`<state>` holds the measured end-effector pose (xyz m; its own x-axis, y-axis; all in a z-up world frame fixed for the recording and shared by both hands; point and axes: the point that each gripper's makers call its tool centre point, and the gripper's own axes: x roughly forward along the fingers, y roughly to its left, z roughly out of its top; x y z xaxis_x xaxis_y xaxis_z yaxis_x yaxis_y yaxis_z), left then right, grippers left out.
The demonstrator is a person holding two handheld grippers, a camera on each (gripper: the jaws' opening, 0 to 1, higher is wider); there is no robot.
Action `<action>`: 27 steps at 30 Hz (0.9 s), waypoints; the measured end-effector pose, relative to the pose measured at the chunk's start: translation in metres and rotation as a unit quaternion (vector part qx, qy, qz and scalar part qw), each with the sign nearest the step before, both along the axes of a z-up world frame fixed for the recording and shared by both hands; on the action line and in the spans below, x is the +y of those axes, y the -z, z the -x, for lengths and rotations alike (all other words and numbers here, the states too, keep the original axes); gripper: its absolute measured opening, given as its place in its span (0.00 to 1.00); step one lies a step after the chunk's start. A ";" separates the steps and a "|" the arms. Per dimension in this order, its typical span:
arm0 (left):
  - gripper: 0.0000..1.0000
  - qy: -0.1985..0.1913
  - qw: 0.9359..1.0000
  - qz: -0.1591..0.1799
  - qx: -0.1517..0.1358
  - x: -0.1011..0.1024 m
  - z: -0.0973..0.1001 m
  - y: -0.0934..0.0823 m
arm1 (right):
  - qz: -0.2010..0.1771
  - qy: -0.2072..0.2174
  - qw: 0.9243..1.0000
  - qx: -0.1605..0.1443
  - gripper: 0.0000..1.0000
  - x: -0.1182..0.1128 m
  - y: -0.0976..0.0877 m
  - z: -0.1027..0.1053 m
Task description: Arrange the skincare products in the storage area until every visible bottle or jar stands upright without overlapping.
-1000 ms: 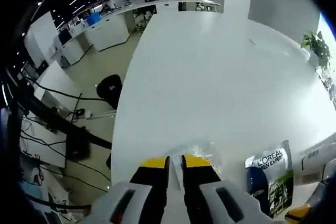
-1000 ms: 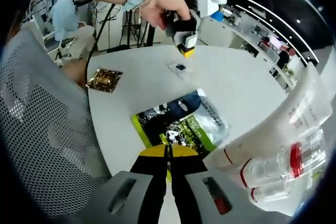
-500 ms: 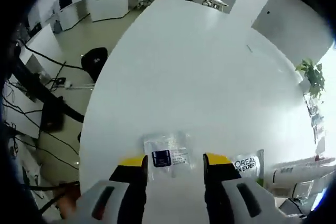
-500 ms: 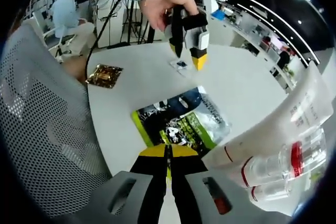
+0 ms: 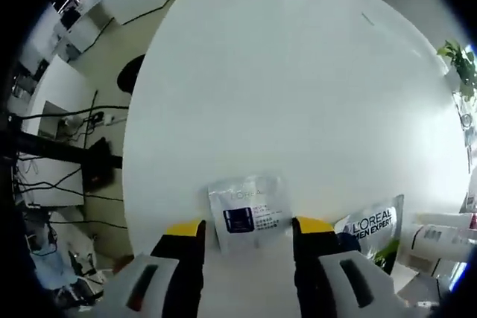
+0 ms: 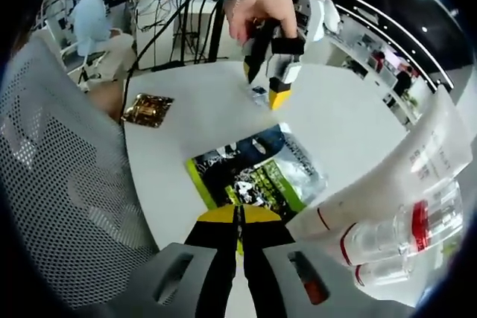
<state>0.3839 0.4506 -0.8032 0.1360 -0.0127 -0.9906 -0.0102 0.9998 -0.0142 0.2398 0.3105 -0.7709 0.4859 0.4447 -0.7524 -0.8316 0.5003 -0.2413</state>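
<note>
On the round white table (image 5: 298,94) lies a small clear sachet (image 5: 242,199) with a dark blue square. My left gripper (image 5: 250,227) stands open, one yellow tip on either side of it. In the right gripper view a hand holds that left gripper (image 6: 270,86) down over the sachet (image 6: 258,92). A green and black L'Oreal pouch (image 6: 257,173) lies flat in front of my right gripper (image 6: 238,217), whose jaws are shut on its near edge; a green sliver shows between them. The pouch (image 5: 373,225) sits just right of the left jaws.
A clear bag of red-capped bottles (image 6: 402,236) lies right of the pouch, also seen as white bottles (image 5: 440,232). A gold sachet (image 6: 149,109) rests near the table's left edge. A grey mesh chair (image 6: 59,184) stands close on the left. Office floor and cables lie beyond the table (image 6: 223,124).
My left gripper went from shut to open and came down over the small sachet, which now lies between its tips. The right gripper and the pouch stayed put.
</note>
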 end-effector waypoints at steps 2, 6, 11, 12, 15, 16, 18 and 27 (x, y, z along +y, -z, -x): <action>0.50 0.004 1.000 0.000 0.005 -0.002 0.001 0.000 | -0.001 -0.003 1.000 0.002 0.01 0.001 0.000 0.001; 0.51 0.008 1.000 0.000 0.019 -0.003 0.001 0.001 | -0.001 -0.004 1.000 0.008 0.01 0.002 0.003 0.003; 0.52 0.010 1.000 0.000 0.027 -0.004 0.002 0.002 | 0.003 -0.003 1.000 0.010 0.01 0.000 0.005 0.003; 0.52 0.010 0.999 -0.001 0.030 -0.005 0.003 0.002 | 0.004 -0.003 1.000 0.011 0.00 0.000 0.005 0.003; 0.53 0.011 0.999 -0.002 0.035 -0.006 0.004 0.002 | 0.007 -0.001 1.000 0.012 0.00 -0.001 0.006 0.003; 0.53 0.008 0.999 -0.002 0.038 -0.007 0.005 0.002 | 0.007 -0.001 1.000 0.012 0.00 -0.001 0.006 0.003; 0.52 -0.008 0.999 -0.002 0.039 -0.006 0.003 0.002 | 0.006 -0.002 1.000 0.012 0.00 -0.001 0.006 0.003; 0.41 0.011 0.999 0.000 0.030 -0.012 0.008 -0.003 | 0.009 -0.002 1.000 0.009 0.00 -0.001 0.006 0.002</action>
<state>0.3764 0.4384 -0.8005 0.0763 -0.0149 -0.9970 0.0107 0.9998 -0.0141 0.2378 0.3092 -0.7769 0.4706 0.4335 -0.7685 -0.8381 0.4920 -0.2357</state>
